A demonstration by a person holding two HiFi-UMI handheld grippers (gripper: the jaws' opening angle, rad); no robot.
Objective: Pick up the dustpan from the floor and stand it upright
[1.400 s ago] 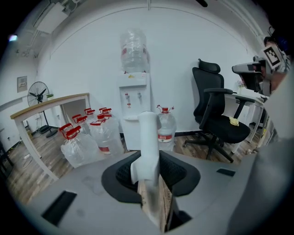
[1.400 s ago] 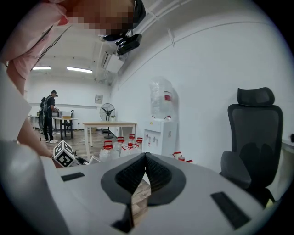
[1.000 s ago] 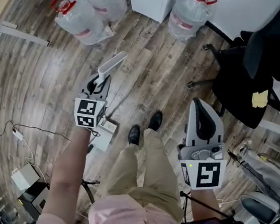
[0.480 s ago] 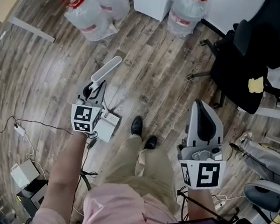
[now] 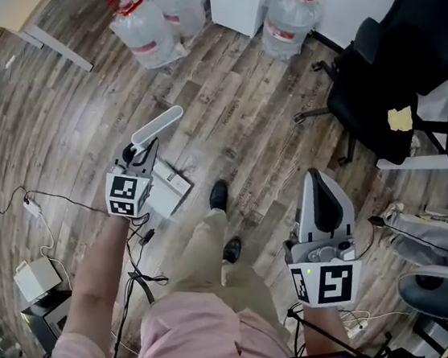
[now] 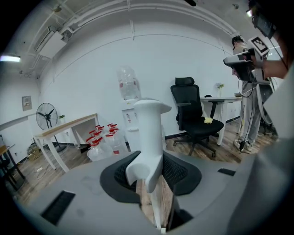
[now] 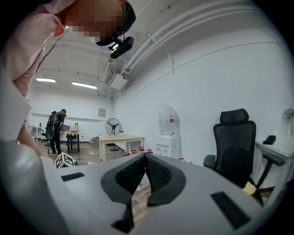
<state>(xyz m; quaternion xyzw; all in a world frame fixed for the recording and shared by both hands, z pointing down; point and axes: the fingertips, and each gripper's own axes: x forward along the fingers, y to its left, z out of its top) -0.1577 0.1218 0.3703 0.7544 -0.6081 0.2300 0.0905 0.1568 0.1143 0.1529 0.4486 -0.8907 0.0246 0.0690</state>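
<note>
Since the earlier head-view frames the left gripper [image 5: 141, 154] and its load have drifted toward the lower left, the person's feet have changed places, and the water jugs [image 5: 150, 21] and office chair [image 5: 398, 82] have slid across the view, consistent with a step being taken. Left gripper [image 6: 151, 173]: jaws pinched on the white handle of the dustpan [image 6: 149, 135], gripped on the lower part of the stem. Right gripper [image 5: 319, 179]: held out over the floor at the person's right, well apart from the dustpan; in its own view [image 7: 144, 161] the pads meet with nothing between them. The dustpan [image 5: 167, 191] sits in the left gripper ahead of the person's left side, with its pale pan just beside the marker cube and low over the wooden floor [image 5: 240, 111]; whether the pan touches the boards cannot be told. The long axis follows the handle. From the head view it slants up and away toward the jugs, and in the left gripper view it rises nearly vertical, flared end uppermost, with the pan at the bottom. Assessment: the pick-up appears done and the carry or placement is in hand. The next move calls for lowering the pan squarely onto the floor, bringing the handle plumb, and checking that it stands before the jaws part.
</note>
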